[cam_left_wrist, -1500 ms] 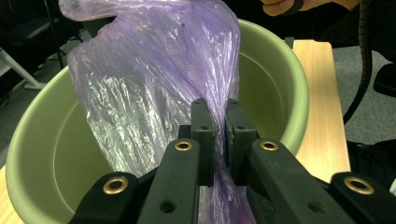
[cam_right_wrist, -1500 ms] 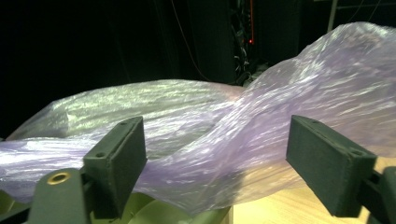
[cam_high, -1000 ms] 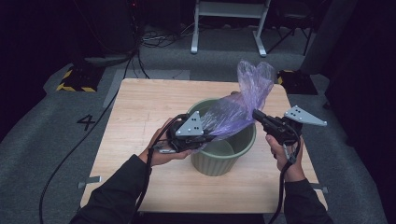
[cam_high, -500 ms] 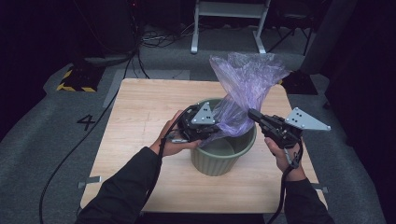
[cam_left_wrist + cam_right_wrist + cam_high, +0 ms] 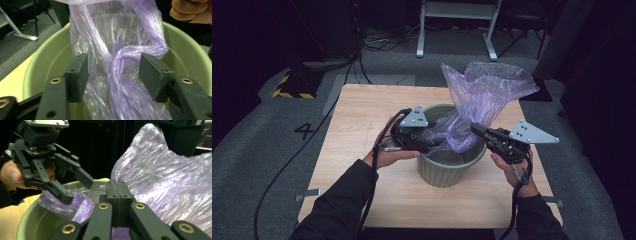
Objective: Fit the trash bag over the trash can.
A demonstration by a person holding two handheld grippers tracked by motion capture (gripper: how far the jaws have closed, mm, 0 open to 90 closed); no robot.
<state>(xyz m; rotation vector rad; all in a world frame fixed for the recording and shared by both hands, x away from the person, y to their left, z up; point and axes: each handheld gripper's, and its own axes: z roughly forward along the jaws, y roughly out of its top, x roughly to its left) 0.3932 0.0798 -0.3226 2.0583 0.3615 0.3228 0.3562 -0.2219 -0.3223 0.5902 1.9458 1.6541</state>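
- We count one purple bag (image 5: 484,100), one green bucket (image 5: 452,167), one wooden counter (image 5: 362,120) and our two tongs.
- The bag is thin, crinkled, see-through plastic; its lower part sits twisted inside the bucket and its upper part billows above the far right rim.
- The bucket is round, matte, pale green, with vertical ribs on its outer wall; it stands on the counter's near middle.
- The counter is a light, square wooden top with visible grain.
- Our left tongs (image 5: 113,75), black with flat ribbed pads, have just been opening; a twisted strand of bag stands between the pads, which do not press it.
- Our right tongs (image 5: 117,188) are clenched, the pads meeting flat against each other just beside the bag; we cannot tell whether film is pinched there.
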